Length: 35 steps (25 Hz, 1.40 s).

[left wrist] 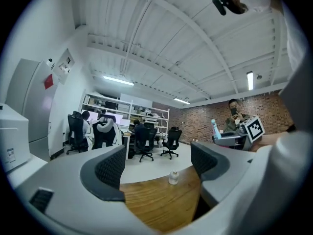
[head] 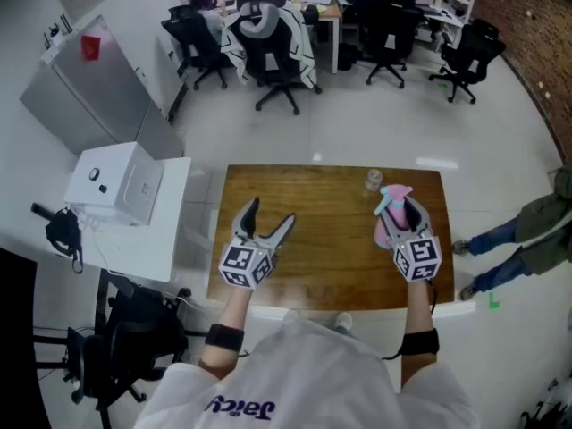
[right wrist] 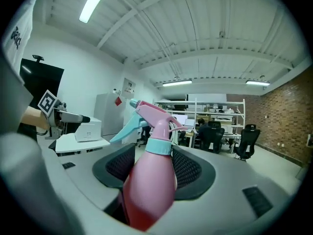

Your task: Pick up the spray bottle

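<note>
1. Looking down into an open office: pale floor, black office chairs [head: 273, 47] drawn up to desks at the far side, and a wooden table [head: 331, 271] in the near middle.
2. Standing at the far left, just beside the table: a white cabinet [head: 134, 239] carrying a white box [head: 116, 181].
3. Hovering over the table's left half: the left hand-held gripper [head: 272, 211], jaws spread wide and grasping nothing, with only bare wood and far floor showing between them in the left gripper view [left wrist: 159, 163].
4. Sitting upright near the table's far edge, toward the right: a small clear jar [head: 373, 180], well apart from the left hand-held gripper and near the other.
5. Clamping the spray bottle [right wrist: 149, 185] over the table's right part: the right hand-held gripper [head: 399, 211], dark pads [right wrist: 188, 168] pressing the pink body from both sides, with the teal collar, pink head and teal trigger rising above the jaws; not showing whether the base is touching the wood.
6. Standing on the floor at the right edge, past the table's corner: a person [head: 527, 239] in a green jacket and blue trousers.
</note>
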Available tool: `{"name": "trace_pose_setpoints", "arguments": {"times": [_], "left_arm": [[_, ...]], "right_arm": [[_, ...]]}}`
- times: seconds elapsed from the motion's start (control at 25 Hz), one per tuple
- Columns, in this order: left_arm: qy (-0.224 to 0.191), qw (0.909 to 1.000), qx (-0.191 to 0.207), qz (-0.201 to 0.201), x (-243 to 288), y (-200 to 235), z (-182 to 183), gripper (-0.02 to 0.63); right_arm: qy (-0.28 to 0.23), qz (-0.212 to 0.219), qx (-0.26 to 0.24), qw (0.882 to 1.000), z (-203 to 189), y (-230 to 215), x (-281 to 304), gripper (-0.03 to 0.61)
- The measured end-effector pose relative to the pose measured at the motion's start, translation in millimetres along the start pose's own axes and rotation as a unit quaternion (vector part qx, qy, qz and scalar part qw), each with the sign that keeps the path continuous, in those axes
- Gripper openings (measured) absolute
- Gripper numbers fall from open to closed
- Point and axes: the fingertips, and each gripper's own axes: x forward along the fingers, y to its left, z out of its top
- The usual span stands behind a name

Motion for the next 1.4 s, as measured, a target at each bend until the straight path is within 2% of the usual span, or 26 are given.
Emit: {"name": "trace_pose_setpoints", "arguments": {"times": [0.36, 0.52, 0.64, 0.88, 1.0, 1.08, 1.4], "left_arm": [[0.013, 0.9996, 0.015, 0.022, -10, -10, -30, 0.433], [-0.001, 0.9991, 0.026, 0.032, -21, -17, -41, 0.433], [-0.002, 0.9989, 0.028, 0.038, -25, -16, -59, 0.433], [0.01, 0.9983, 0.021, 0.053, -25, -18, -77, 0.433], [0.025, 0.9979, 0.024, 0.055, -25, -18, -82, 0.433], [0.015, 0.9982, 0.022, 0.053, -24, -19, -83, 0.433], [0.021, 0.9983, 0.016, 0.053, -19, -22, -90, 0.433]], "right_arm": [[-0.06, -0.054, 0.019, 0.997, -20, 6, -53, 0.247], [-0.066, -0.06, 0.048, 0.995, -31, 14, -62, 0.249], [-0.084, -0.048, 0.05, 0.994, -40, 19, -63, 0.249], [-0.068, -0.06, 0.064, 0.994, -72, 16, -66, 0.249], [-0.041, -0.067, 0.066, 0.995, -92, 15, -67, 0.249], [-0.029, -0.065, 0.063, 0.995, -101, 17, -67, 0.249], [-0.044, -0.059, 0.054, 0.996, -95, 18, -60, 0.247]]}}
